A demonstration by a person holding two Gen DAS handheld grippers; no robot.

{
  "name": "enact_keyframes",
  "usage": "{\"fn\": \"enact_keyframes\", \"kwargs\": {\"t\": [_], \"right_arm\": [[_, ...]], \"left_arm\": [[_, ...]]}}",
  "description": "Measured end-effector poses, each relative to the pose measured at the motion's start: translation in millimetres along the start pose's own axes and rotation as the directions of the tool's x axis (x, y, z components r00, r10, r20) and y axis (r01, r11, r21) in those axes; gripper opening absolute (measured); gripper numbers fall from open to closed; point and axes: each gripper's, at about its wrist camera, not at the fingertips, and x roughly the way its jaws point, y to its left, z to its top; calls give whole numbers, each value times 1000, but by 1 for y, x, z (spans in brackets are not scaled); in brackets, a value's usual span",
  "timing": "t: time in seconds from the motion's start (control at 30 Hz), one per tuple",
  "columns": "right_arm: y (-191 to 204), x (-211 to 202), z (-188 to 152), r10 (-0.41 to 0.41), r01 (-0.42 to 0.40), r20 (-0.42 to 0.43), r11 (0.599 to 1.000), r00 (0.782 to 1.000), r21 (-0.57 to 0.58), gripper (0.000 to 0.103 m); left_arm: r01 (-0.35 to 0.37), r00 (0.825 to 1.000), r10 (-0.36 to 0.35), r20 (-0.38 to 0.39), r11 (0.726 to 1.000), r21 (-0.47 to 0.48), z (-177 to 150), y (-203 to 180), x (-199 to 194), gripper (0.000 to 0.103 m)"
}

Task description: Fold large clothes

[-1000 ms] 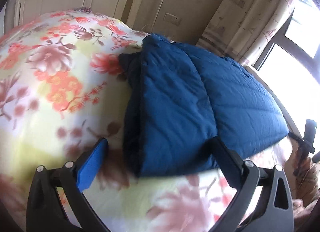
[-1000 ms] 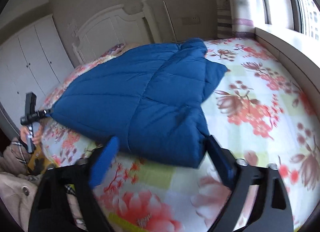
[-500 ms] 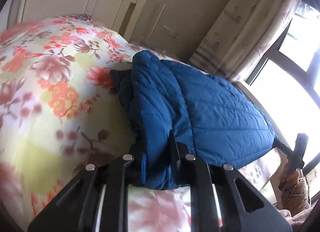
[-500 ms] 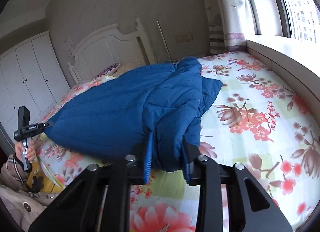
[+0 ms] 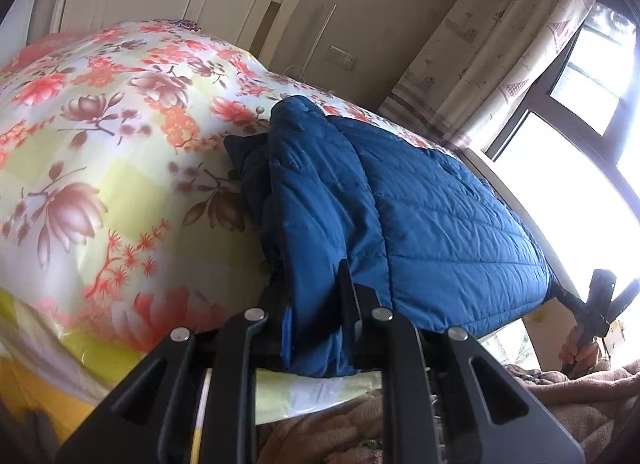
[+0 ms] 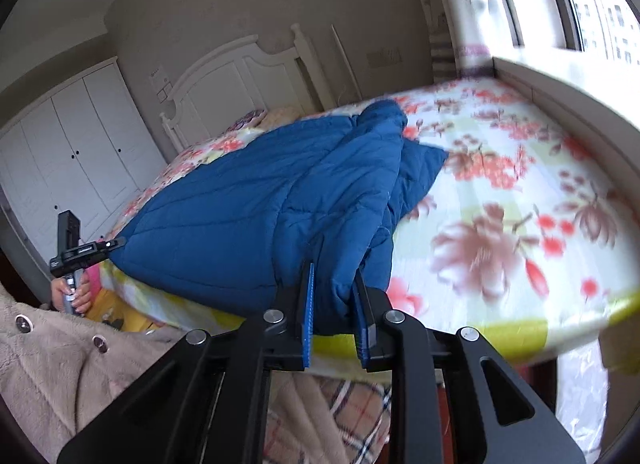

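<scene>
Both tongs have just been closing: left tongs (image 5: pixel 316 328) and right tongs (image 6: pixel 334 324) each clamp a jacket (image 5: pixel 420 224) corner at the bed (image 5: pixel 100 168) edge.

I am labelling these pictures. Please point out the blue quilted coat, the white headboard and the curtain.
blue quilted coat (image 5: pixel 440 232): left wrist view, its broad quilted panel.
white headboard (image 6: pixel 240 80): right wrist view, its arched upper panel.
curtain (image 5: pixel 492 48): left wrist view, middle of the patterned cloth.

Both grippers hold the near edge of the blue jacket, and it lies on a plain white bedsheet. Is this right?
Not quite. The sheet is floral, not plain white, as the right wrist view shows. The rest holds: the left gripper and right gripper each clamp the jacket's near edge.
</scene>
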Motion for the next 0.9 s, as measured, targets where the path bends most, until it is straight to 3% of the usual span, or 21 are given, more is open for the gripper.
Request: {"fn": "enact_keyframes", "kwargs": {"t": [0.07,0.1,0.13,0.17,0.2,0.37,0.47,0.6,0.7,0.8,0.9], "right_arm": [[-7,-10,6,-42,41,18,999,999,31,32],[-9,-17,12,-79,77,41,996,996,45,43],[-7,-23,21,-124,121,64,991,990,48,56],[-4,-28,30,-157,154,89,987,984,38,84],[4,-32,44,-168,169,135,986,977,1,99],[76,5,109,-88,128,173,964,981,-233,89],[120,54,131,-18,51,98,935,995,-351,85],[157,134,148,-72,33,-67,886,995,-463,72],[157,183,158,-140,55,-134,864,981,-500,61],[138,234,164,-209,81,-218,873,953,-481,56],[108,278,170,-247,116,-269,899,931,-423,55]], "left_arm": [[-24,1000,24,1,1000,-2,1,0,-3,30],[-37,999,37,22,999,-16,2,4,-10,40],[-44,998,46,46,999,-31,5,5,-15,65],[-66,994,70,89,997,-44,10,5,-24,78],[-100,981,105,164,994,-40,19,0,-36,88],[-108,971,85,225,990,90,73,-54,-30,90],[-78,982,42,183,978,191,91,-104,5,93],[-160,986,129,109,919,360,96,-158,72,93],[-182,981,189,28,881,436,103,-168,122,93],[-229,959,281,-37,846,482,112,-162,173,93],[-213,947,299,-114,855,473,127,-149,214,94]]}}
